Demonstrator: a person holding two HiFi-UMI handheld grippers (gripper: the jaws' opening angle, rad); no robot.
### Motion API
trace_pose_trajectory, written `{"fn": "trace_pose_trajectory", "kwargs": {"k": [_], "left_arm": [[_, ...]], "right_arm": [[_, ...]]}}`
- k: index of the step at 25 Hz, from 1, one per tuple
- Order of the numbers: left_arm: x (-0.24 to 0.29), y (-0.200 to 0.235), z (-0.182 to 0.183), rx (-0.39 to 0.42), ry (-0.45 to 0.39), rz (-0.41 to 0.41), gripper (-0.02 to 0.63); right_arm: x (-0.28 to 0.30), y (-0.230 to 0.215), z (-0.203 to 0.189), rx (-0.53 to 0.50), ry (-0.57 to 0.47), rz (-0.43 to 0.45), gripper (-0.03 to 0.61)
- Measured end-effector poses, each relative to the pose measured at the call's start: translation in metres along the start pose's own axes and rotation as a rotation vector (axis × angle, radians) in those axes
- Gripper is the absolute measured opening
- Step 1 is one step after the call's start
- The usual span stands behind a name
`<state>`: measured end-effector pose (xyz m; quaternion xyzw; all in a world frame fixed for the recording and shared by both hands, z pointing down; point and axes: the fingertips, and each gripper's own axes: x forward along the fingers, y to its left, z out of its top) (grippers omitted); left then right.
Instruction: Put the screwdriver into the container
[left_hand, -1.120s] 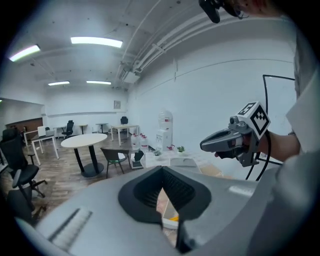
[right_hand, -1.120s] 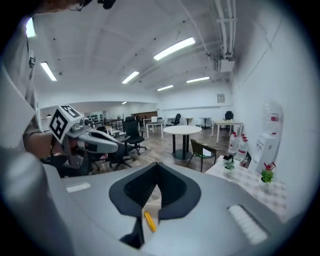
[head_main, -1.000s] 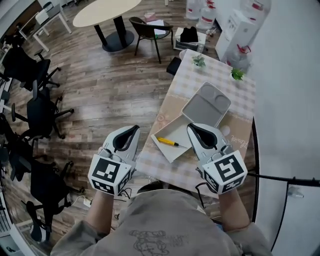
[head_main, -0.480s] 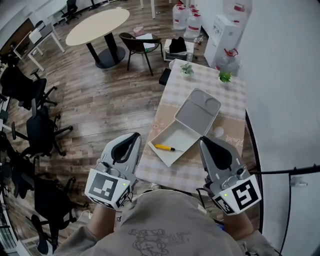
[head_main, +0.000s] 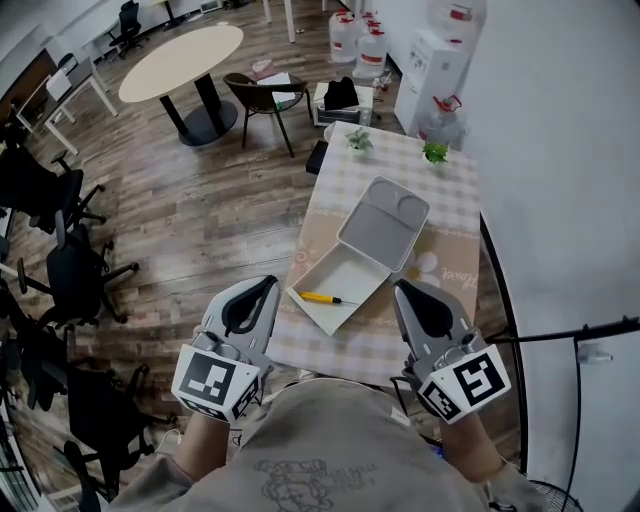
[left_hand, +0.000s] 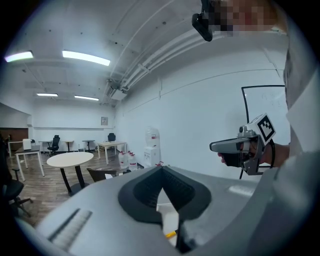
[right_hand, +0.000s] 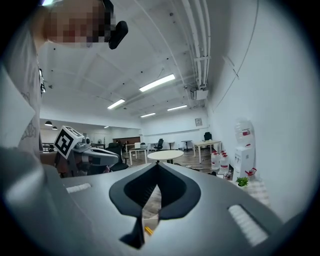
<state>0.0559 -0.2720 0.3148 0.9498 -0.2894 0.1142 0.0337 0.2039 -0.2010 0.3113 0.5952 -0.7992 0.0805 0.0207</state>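
Note:
A yellow-handled screwdriver (head_main: 318, 297) lies inside the white base of an open clamshell container (head_main: 345, 268), whose grey lid (head_main: 384, 223) is folded back on the checked table (head_main: 440, 200). My left gripper (head_main: 270, 282) hangs just off the table's near left corner, jaws shut and empty. My right gripper (head_main: 401, 287) is over the near edge, right of the container, also shut with nothing in it. A sliver of the screwdriver shows through the jaw gap in the left gripper view (left_hand: 171, 233) and in the right gripper view (right_hand: 148, 230).
Two small potted plants (head_main: 358, 139) (head_main: 434, 152) stand at the table's far end. Beyond it are a dark chair (head_main: 262, 95), water jugs (head_main: 357, 38) and a round table (head_main: 180, 62). Office chairs (head_main: 60, 270) line the left. A black rail (head_main: 560, 335) runs on the right.
My right gripper has drawn back from the container toward the near table edge. The left gripper stayed about where it was. The screwdriver still lies in the container base.

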Motion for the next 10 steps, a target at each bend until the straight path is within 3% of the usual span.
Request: {"fn": "trace_pose_trajectory", "kwargs": {"k": [10], "left_arm": [[0.006,0.002,-0.003,-0.007,0.005,0.003,0.0]], "right_arm": [[0.0,-0.014,-0.005,-0.004,0.027,-0.018,0.026]]}}
